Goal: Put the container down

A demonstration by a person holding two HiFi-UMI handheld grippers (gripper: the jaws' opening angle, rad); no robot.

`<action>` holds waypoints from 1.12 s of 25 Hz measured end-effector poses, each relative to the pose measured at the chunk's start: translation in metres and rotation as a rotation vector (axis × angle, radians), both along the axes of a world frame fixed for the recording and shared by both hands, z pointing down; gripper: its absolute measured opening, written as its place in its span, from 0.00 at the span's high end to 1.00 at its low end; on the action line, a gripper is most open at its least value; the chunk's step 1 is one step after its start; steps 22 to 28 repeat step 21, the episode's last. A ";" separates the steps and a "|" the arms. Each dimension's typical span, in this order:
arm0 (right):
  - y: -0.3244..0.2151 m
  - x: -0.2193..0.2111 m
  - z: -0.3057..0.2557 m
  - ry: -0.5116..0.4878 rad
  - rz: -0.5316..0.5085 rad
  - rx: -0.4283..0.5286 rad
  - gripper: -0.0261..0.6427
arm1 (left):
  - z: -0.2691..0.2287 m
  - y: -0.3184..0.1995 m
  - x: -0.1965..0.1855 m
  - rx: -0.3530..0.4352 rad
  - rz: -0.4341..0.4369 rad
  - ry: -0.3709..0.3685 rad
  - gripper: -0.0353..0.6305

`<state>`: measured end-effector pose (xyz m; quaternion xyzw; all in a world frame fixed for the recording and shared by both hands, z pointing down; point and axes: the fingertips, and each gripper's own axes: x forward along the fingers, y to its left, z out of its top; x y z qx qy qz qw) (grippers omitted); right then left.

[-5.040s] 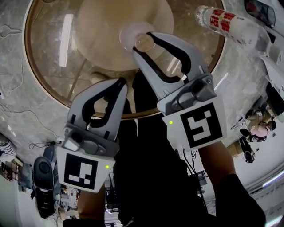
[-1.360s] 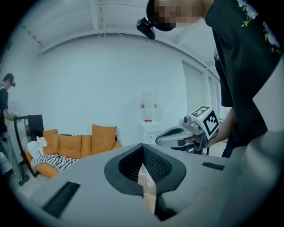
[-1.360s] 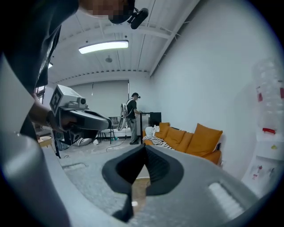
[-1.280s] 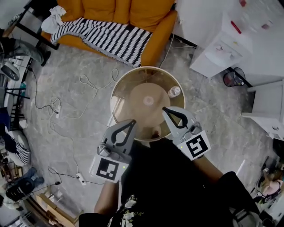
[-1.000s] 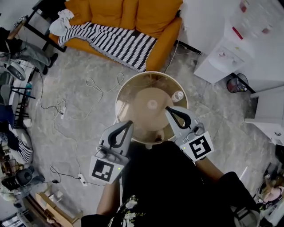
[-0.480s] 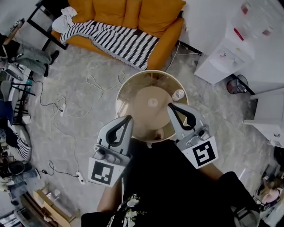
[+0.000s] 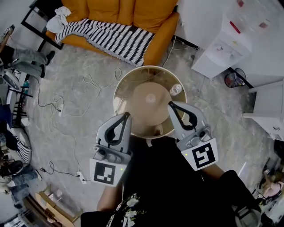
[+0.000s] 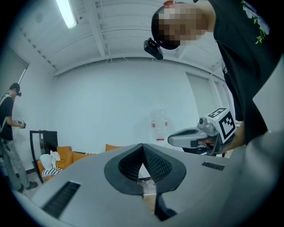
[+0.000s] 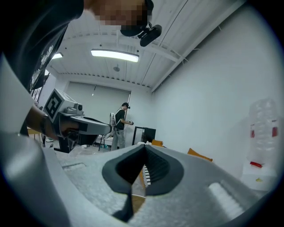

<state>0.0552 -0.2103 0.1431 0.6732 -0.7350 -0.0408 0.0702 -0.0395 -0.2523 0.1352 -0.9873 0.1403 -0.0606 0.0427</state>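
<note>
**Head view.** A round glass tabletop [image 7: 122, 95] is seen from above on a grey floor [image 7: 213, 115]. The container [image 7: 176, 90], a clear bottle, is stood upright on the far right part of the tabletop, near its rim. The left gripper [image 7: 126, 115] and the right gripper [image 7: 170, 105] are held over the near edge of the tabletop, well apart from each other. Both are clear of the container, and the right one is the nearer to it. An orange sofa [image 7: 133, 13] with a striped blanket [image 7: 111, 37] is noted on the far side. A white cabinet [image 7: 222, 48] is noted at the far right, and cables [image 7: 84, 95] are noted on the floor at the left.

**Left gripper view.** The jaws are found pressed together tip to tip, with nothing between them. The container is seen beyond them and slightly to the right, against a white wall [image 8: 111, 106]. A red label [image 8: 154, 125] is borne on it. The right gripper is seen at the right.

**Right gripper view.** The jaws are found pressed together, with nothing pinched. The container is seen at the right and the left gripper at the left. A person [image 9: 119, 122] is seen standing far off.
</note>
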 end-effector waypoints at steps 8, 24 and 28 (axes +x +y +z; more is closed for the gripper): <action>0.001 -0.001 0.011 0.014 -0.016 -0.041 0.97 | -0.001 0.000 -0.002 -0.041 0.007 0.023 0.94; -0.001 0.001 0.020 0.012 -0.011 -0.060 0.97 | 0.006 -0.003 0.000 -0.038 0.014 -0.003 0.94; -0.001 0.001 0.020 0.012 -0.011 -0.060 0.97 | 0.006 -0.003 0.000 -0.038 0.014 -0.003 0.94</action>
